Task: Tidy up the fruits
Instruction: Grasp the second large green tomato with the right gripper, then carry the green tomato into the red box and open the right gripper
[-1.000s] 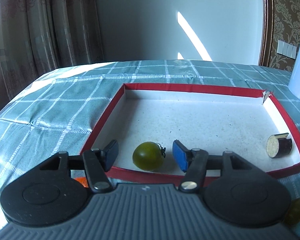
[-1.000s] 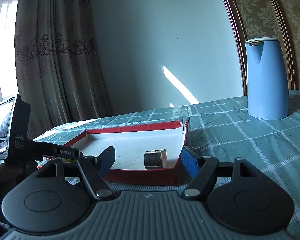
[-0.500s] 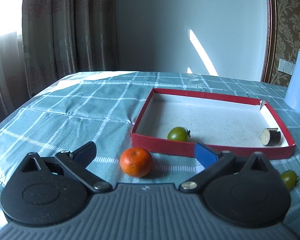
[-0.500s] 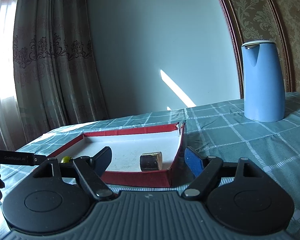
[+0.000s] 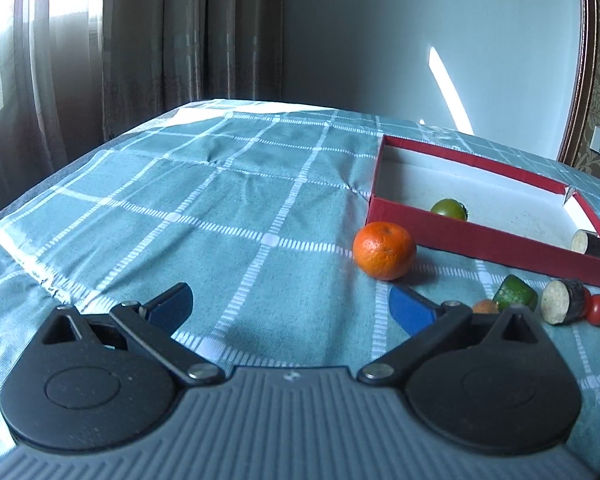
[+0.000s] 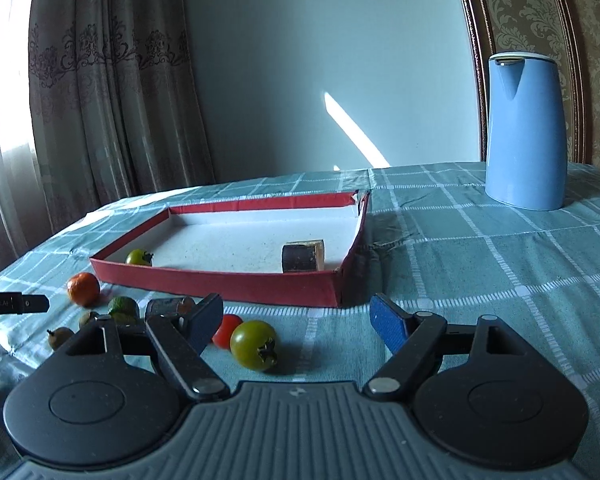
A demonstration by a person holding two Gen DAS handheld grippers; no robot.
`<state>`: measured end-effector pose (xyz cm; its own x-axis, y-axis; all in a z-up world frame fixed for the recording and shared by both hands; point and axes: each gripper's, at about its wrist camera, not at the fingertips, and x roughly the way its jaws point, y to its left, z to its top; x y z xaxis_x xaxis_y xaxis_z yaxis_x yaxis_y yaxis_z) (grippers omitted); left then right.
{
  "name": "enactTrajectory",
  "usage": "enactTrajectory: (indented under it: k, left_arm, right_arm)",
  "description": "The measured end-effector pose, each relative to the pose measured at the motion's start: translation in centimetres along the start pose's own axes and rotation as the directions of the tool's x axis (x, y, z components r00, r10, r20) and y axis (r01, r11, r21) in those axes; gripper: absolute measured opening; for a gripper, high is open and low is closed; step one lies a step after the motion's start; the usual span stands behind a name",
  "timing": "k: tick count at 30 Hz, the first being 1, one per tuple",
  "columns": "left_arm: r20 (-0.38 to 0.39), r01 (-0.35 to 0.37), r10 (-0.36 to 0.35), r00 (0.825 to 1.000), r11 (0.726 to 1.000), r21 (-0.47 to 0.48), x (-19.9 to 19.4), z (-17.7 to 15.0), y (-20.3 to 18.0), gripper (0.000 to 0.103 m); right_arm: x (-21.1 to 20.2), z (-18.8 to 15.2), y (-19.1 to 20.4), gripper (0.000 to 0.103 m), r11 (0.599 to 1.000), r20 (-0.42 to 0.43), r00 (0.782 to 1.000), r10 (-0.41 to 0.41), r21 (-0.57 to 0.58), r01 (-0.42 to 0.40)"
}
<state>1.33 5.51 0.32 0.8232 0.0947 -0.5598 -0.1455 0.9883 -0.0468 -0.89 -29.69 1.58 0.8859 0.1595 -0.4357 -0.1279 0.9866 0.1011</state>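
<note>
Just outside the red tray's (image 5: 476, 240) near wall sits the orange mandarin (image 5: 384, 250), my next pick I judge; my left gripper (image 5: 290, 306) hangs short of it, jaws just spread wide and empty; my right gripper (image 6: 296, 320) is open over a green tomato (image 6: 254, 344); I'd pinch the soft, light mandarin gently across its middle.

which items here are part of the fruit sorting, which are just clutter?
Job:
red tray
orange
green tomato in tray
green tomato on cloth
red cherry tomato
eggplant pieces

Clutter:
blue kettle
curtains
</note>
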Motion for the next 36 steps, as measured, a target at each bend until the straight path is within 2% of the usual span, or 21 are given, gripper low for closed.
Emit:
enactTrajectory:
  k: [4,7,13,15,17,18,27,36]
  left_arm:
    - [-0.02,0.042,-0.043,0.999,0.999,-0.017,0.2,-0.1,0.4,0.103]
    - [-0.024,0.051,-0.052,0.998,0.998,-0.021,0.4,-0.2,0.5,0.103]
    - [-0.018,0.052,-0.052,0.998,0.998,-0.023,0.6,-0.1,0.4,0.103]
    - [-0.019,0.051,-0.052,0.998,0.998,-0.024,0.6,-0.1,0.4,0.103]
    - [-0.019,0.051,-0.052,0.998,0.998,-0.024,0.6,-0.1,0.4,0.103]
    - [-0.019,0.051,-0.052,0.998,0.998,-0.025,0.6,-0.1,0.5,0.103]
    - [-0.027,0.043,-0.044,0.999,0.999,-0.025,0.7,-0.1,0.5,0.103]
    - [-0.03,0.027,-0.028,0.999,0.999,-0.019,0.6,-0.2,0.4,0.103]
  right_arm:
    - [1.0,-0.1,1.7,0.08,0.995,-0.066,0.998,-0.008,-0.099,0.001]
    - [1.9,-0.2,2.4,0.058,0.991,-0.117,0.993,-0.004,-0.135,-0.012]
    - [2.8,-0.1,2.5,0.053,0.991,-0.154,0.988,0.005,-0.134,-0.026]
    - [3.1,0.0,2.4,0.048,0.991,-0.159,0.987,0.011,-0.13,-0.032]
    - [3.5,0.0,2.5,0.037,0.991,-0.179,0.984,0.02,-0.13,-0.044]
    - [3.6,0.0,2.5,0.034,0.99,-0.184,0.983,0.024,-0.129,-0.048]
    - [2.5,0.1,1.9,0.032,0.995,-0.139,0.989,0.048,-0.081,-0.06]
    - [0.6,2.1,2.8,0.032,0.996,0.014,0.997,0.079,-0.042,-0.078]
